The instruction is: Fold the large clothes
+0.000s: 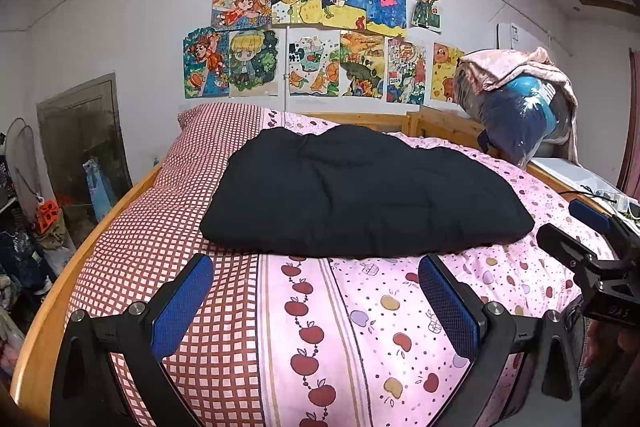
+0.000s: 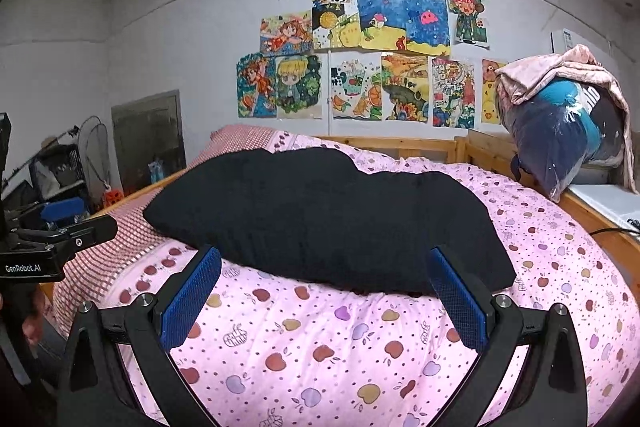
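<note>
A large black garment (image 1: 360, 191) lies folded into a thick rectangle on the bed; it also shows in the right wrist view (image 2: 328, 219). My left gripper (image 1: 316, 275) is open and empty, held above the bedsheet just in front of the garment's near edge. My right gripper (image 2: 324, 267) is open and empty, its blue pads (image 2: 456, 303) close to the garment's near edge without touching it. The right gripper also shows at the right of the left wrist view (image 1: 576, 231). The left gripper body shows at the left of the right wrist view (image 2: 52, 235).
The bed has a pink apple-print sheet (image 1: 360, 327) with a red checked part (image 1: 160, 227) and a wooden frame (image 1: 60, 287). A plastic-wrapped blue bundle under a pink cloth (image 1: 524, 107) sits at the back right. Clutter (image 1: 32, 219) stands left of the bed. Drawings cover the wall.
</note>
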{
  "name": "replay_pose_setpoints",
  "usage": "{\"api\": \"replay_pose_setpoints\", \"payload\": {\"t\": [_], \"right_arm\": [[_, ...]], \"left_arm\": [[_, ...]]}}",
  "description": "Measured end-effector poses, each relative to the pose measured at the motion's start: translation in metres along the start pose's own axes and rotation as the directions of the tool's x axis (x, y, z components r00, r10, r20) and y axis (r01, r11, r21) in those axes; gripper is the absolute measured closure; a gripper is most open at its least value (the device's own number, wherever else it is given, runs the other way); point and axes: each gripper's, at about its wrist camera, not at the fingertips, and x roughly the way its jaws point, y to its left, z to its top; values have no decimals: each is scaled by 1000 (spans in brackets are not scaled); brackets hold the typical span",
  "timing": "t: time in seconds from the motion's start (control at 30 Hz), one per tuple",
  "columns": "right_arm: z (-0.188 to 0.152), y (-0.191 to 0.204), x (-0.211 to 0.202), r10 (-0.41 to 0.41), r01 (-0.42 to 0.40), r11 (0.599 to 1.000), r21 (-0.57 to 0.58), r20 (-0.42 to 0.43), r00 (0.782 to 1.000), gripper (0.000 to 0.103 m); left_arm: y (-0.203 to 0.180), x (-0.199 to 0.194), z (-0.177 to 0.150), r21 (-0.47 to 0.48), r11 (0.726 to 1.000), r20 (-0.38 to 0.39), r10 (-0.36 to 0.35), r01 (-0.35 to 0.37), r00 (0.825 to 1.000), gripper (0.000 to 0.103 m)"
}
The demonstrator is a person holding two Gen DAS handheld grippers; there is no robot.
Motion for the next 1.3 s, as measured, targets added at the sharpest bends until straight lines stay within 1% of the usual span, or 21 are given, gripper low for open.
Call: {"api": "replay_pose_setpoints", "payload": {"t": [0.2,0.47,0.73,1.3], "right_arm": [[-2,1,3,-7,7,1000,0,-15,1000,2],[-8,-10,9,-30,31,998,49,-38,999,2],[-10,-15,9,-35,37,997,70,-30,999,2],[-9,-17,10,-34,37,997,71,-30,999,2]], "left_arm": [[-3,1,-6,14,1000,3,2,-2,1000,0],[-4,4,-13,15,1000,2,-1,1,1000,0],[-2,-1,-13,2,1000,37,-7,7,999,0],[-5,-3,-14,3,1000,39,-10,10,999,0]]}}
